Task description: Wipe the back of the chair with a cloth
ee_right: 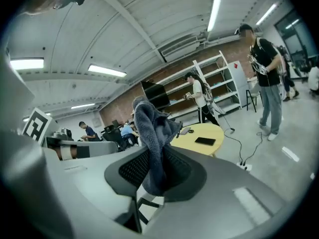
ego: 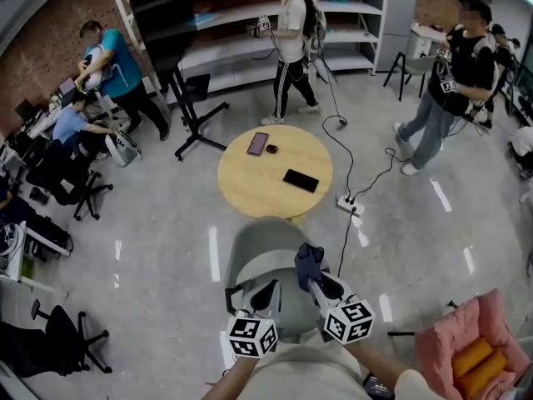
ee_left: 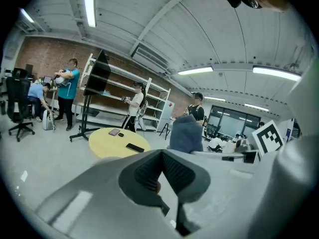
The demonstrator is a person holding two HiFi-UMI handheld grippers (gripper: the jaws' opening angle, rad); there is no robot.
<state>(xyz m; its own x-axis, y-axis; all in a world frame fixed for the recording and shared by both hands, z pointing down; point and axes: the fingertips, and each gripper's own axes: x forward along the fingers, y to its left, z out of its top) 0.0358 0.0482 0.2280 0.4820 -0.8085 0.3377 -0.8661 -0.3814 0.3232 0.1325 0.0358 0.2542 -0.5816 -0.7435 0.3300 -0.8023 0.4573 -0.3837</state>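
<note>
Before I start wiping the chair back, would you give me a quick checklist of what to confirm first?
1. Cloth gripped by right gripper: ok, jaws closed on it.
2. Left gripper free: ok, jaws together, nothing between.
3. Chair back beneath both grippers: ok.
4. Cloth touching the chair back: cannot tell.
5. People away from the chair: ok, the nearest stand past the round table.

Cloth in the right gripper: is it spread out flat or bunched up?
Bunched up. The cloth stands as a crumpled wad pinched by the right gripper, not laid flat.
</note>
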